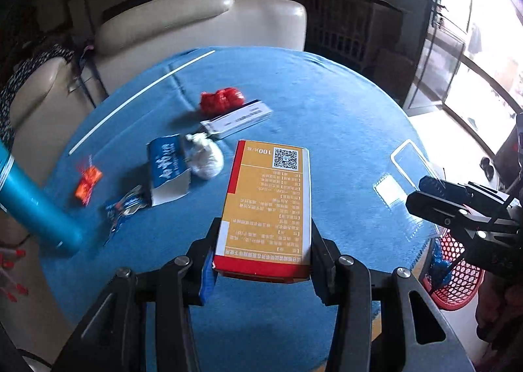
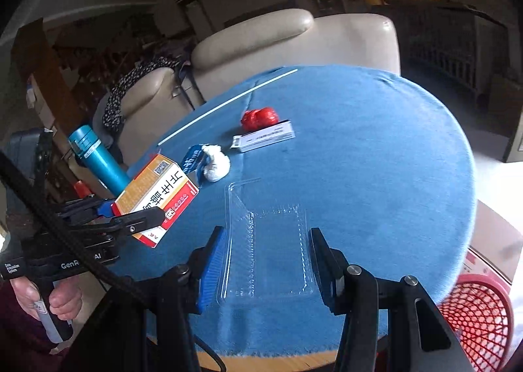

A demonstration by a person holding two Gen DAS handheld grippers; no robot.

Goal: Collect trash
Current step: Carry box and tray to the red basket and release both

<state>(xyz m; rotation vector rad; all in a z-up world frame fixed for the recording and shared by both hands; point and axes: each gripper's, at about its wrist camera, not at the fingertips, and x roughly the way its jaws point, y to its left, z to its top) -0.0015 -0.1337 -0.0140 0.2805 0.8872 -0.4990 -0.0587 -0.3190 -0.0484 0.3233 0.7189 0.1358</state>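
Observation:
My left gripper [image 1: 261, 244] is shut on an orange and red medicine box [image 1: 266, 205] and holds it above the blue table; the box also shows in the right wrist view [image 2: 157, 198]. My right gripper [image 2: 266, 238] is open, its fingers on either side of a clear plastic tray [image 2: 264, 241] lying on the table; the tray also shows in the left wrist view [image 1: 403, 172]. On the table lie a red crumpled wrapper [image 1: 222, 99], a white slim box [image 1: 237, 120], a white wad [image 1: 206, 156], a torn blue carton [image 1: 168, 169], a blue foil wrapper [image 1: 126, 205] and an orange wrapper [image 1: 86, 184].
A red mesh basket [image 2: 474, 316] stands on the floor at the table's right front edge. A teal bottle [image 1: 36, 205] stands at the table's left edge. A white stick [image 1: 140, 97] lies at the far left. Beige armchairs [image 1: 202, 25] stand behind the round table [image 1: 327, 94].

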